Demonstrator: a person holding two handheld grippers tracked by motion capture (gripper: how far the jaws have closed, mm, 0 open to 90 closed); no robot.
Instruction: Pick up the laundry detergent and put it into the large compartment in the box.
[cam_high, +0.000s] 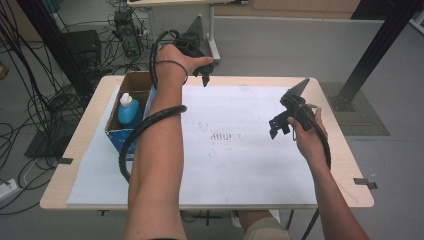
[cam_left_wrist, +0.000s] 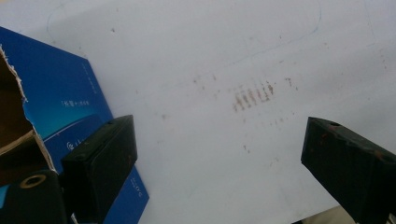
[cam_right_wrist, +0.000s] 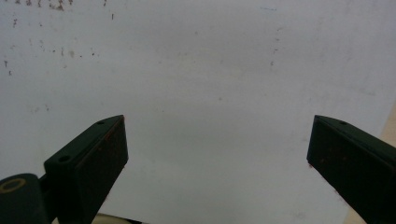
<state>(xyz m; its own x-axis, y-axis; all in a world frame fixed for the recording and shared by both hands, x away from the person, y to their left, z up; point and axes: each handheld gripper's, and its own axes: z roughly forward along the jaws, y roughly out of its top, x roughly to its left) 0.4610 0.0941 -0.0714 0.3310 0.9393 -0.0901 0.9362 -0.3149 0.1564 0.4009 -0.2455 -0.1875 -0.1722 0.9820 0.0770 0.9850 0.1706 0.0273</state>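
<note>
My left gripper (cam_high: 205, 75) hangs over the far edge of the table, just beyond the open cardboard box (cam_high: 131, 87). In the left gripper view its jaws (cam_left_wrist: 219, 128) stand wide apart with nothing between them, above the white sheet (cam_left_wrist: 201, 56), with the box's blue side (cam_left_wrist: 60, 98) at the left. My right gripper (cam_high: 278, 126) is held above the right part of the sheet. In the right gripper view its jaws (cam_right_wrist: 218, 123) are open too and hold nothing.
The box stands at the table's left and holds a blue bottle with a white cap (cam_high: 128, 108). A white sheet (cam_high: 240, 165) with faint brown marks (cam_high: 222, 136) covers most of the wooden tabletop (cam_high: 345, 150). Cables and black frame posts surround the table.
</note>
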